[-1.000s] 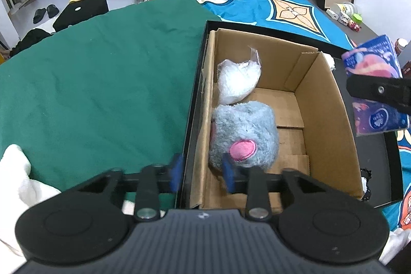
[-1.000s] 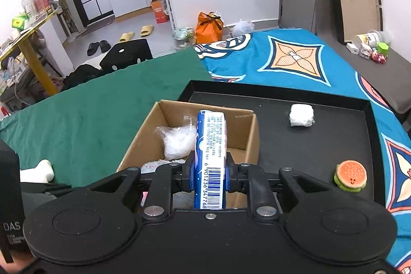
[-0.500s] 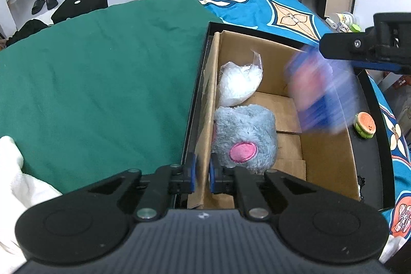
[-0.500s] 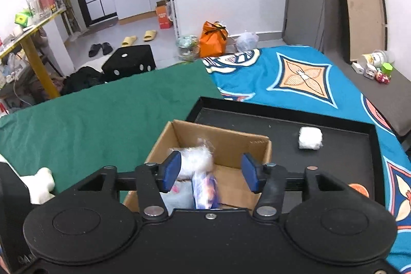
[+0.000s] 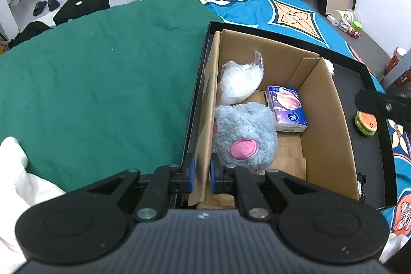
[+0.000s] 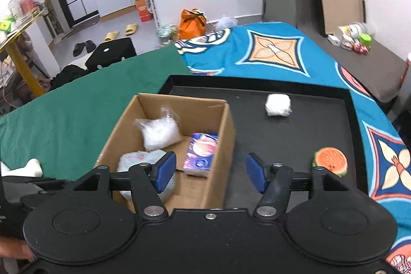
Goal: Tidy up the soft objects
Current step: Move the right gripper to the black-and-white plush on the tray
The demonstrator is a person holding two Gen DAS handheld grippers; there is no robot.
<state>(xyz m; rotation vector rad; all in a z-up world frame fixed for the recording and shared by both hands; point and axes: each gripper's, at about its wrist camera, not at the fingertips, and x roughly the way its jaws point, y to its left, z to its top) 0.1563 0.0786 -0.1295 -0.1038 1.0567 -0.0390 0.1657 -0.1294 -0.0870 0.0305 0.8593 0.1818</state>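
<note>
A: Clamping the near-left wall of the cardboard box (image 5: 205, 120), the left gripper (image 5: 201, 172) has its blue pads pressed on both faces of the flap.

B: And the right gripper (image 6: 210, 171)?

A: Its jaws have just been opening; they stand wide with nothing between them, above the box's right wall.

B: Inside the box?

A: From the left wrist view, the grey plush toy (image 5: 245, 136) sits nearest; the tissue pack (image 5: 286, 108) lies flat at two o'clock of it, touching; the clear plastic bag (image 5: 241, 84) leans at twelve.

B: Beyond that?

A: On the black tray (image 6: 295, 135), a burger toy (image 6: 330, 161) at three o'clock of the box, a white wad (image 6: 278, 104) at one.
</note>
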